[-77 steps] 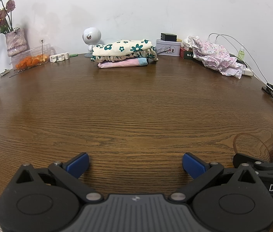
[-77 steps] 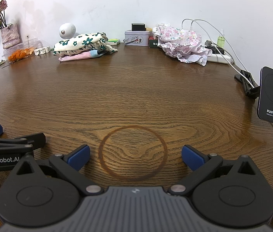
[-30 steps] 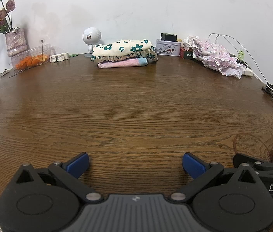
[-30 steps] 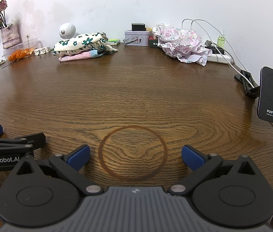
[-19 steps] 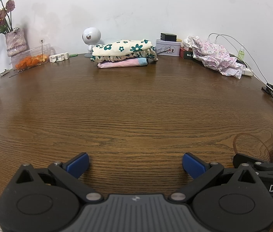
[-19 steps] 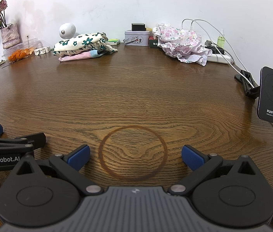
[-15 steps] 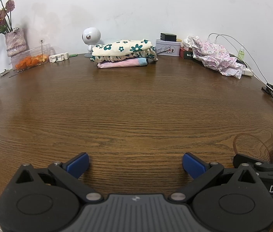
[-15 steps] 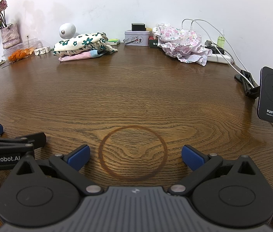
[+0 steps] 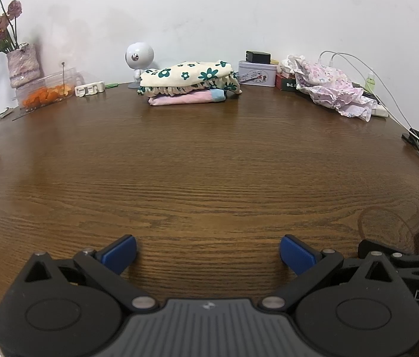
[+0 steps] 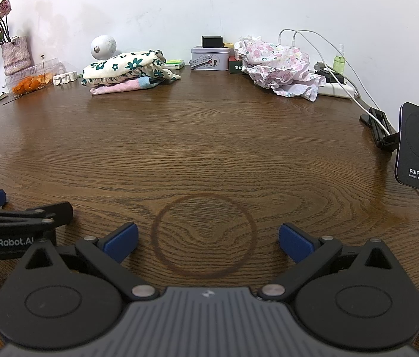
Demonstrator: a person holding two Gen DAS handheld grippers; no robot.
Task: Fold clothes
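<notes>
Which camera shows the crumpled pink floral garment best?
The right wrist view: the garment sits nearer the middle and looks larger, with its folds and loose edges plain. The left wrist view shows it smaller, far to the right and more distorted.

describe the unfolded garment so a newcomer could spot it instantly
Look along the far edge of the wooden table, against the white wall, right of the grey tin. The crumpled pink-floral garment lies there, loose and rumpled, unlike the neatly folded stack to its left.
</notes>
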